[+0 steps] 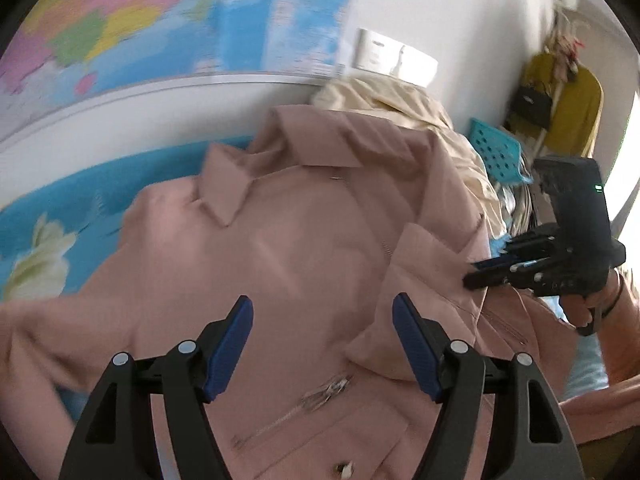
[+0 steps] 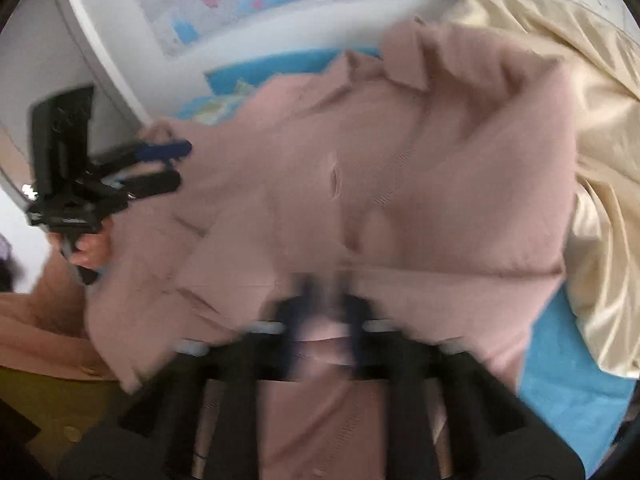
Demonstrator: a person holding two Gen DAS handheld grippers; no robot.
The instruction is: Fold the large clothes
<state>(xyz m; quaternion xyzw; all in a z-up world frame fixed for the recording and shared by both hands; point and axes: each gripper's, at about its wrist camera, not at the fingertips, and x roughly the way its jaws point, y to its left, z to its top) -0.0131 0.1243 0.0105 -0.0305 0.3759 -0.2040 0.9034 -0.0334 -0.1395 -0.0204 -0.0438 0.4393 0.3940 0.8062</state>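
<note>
Bedspread (image 1: 60, 208) first: blue with a floral print, and it carries everything. On it lies the pink jacket (image 1: 304, 248), front up, collar toward the wall with the map (image 1: 160, 20), zipper running down the middle. A cream garment (image 1: 400, 104) is heaped beyond its far shoulder, partly under it.

Progress, judged from how it lies: early. Body is spread roughly flat, collar laid out, but I see no clean fold across the body. One flap on the right-hand side, a sleeve or front panel, is already turned in over the chest. The opposite sleeve is still stretched out to the side in the left wrist view. So at most one side is started; other sleeve, sides and the crosswise fold are all left.

Right gripper (image 1: 486, 270) reaches in at the edge of that turned-in flap. Its jaws are together; its own camera is badly smeared, with pink cloth at the pads, so it looks pinched on the jacket — can't fully confirm from the blur.

Left gripper (image 1: 322, 344) hovers over the lower front near the zipper pull, jaws apart, nothing between them.

Blue perforated basket (image 1: 496, 152) sits off past the heap, not involved.
</note>
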